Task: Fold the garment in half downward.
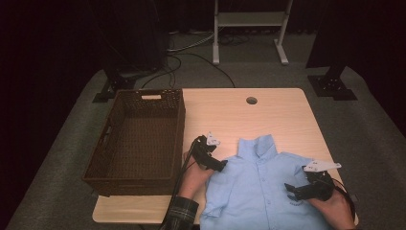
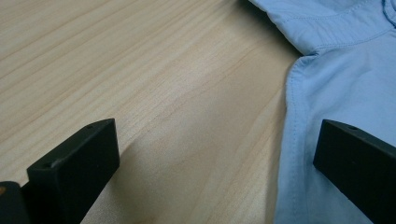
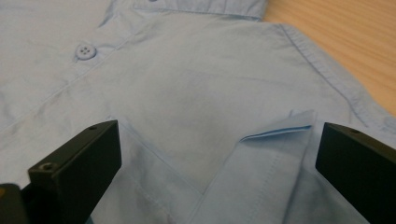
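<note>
A light blue button-up shirt (image 1: 261, 184) lies front up on the wooden table (image 1: 268, 117), collar toward the far side. My left gripper (image 1: 221, 165) is at the shirt's left shoulder edge, open; its jaws straddle the shoulder seam (image 2: 292, 107) and bare wood. My right gripper (image 1: 290, 190) hovers over the shirt's right chest, open. Between its jaws lies a folded-over fabric flap (image 3: 273, 149), and a button (image 3: 85, 51) sits farther off on the placket.
A dark brown woven basket (image 1: 139, 139) stands empty on the table's left side, close to my left hand. A round cable hole (image 1: 251, 100) sits near the far edge. Beyond the table are a white stand (image 1: 249, 21) and floor cables.
</note>
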The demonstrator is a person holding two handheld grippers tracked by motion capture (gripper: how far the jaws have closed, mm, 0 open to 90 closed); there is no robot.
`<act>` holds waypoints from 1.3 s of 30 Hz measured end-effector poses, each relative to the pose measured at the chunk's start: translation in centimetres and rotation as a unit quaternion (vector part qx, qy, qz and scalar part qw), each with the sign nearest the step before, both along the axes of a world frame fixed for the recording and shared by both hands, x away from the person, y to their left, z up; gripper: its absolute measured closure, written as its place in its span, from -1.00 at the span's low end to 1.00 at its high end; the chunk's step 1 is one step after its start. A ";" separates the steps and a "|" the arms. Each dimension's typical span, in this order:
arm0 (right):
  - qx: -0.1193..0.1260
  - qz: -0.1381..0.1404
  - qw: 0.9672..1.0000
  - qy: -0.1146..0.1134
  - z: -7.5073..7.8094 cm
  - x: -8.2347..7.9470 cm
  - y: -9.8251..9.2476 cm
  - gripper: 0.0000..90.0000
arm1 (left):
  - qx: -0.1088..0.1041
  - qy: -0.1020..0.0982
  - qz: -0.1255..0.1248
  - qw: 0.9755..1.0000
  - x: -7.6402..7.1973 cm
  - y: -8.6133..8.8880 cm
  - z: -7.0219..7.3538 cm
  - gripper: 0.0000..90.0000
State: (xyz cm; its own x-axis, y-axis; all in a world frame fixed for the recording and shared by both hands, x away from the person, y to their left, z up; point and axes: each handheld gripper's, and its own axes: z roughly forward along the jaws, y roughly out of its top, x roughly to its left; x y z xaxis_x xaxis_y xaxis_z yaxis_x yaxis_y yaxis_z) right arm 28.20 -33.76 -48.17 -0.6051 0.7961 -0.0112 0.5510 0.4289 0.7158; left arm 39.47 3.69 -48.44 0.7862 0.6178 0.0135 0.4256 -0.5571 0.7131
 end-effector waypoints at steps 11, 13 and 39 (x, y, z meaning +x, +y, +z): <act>0.005 -0.003 1.000 -0.015 1.2 1.0 -0.7 -1.00 | 0.000 0.000 0.000 1.000 0.0 0.0 0.0 -1.00; 0.006 -0.006 1.000 -0.018 1.4 1.3 -0.9 -1.00 | 0.000 0.000 0.000 1.000 0.0 0.0 0.0 -1.00; 0.023 0.003 1.000 -0.021 2.4 5.1 -2.9 -0.84 | 0.000 0.000 -0.001 1.000 0.0 0.0 0.0 -1.00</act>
State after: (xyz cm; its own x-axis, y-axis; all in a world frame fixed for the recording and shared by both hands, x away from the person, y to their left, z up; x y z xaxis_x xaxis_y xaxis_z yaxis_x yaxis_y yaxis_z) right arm 33.33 -36.69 -45.76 -0.6091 0.7931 -0.0008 0.5176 0.3983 0.7573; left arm 39.46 3.68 -48.44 0.7872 0.6166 0.0135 0.4248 -0.5580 0.7128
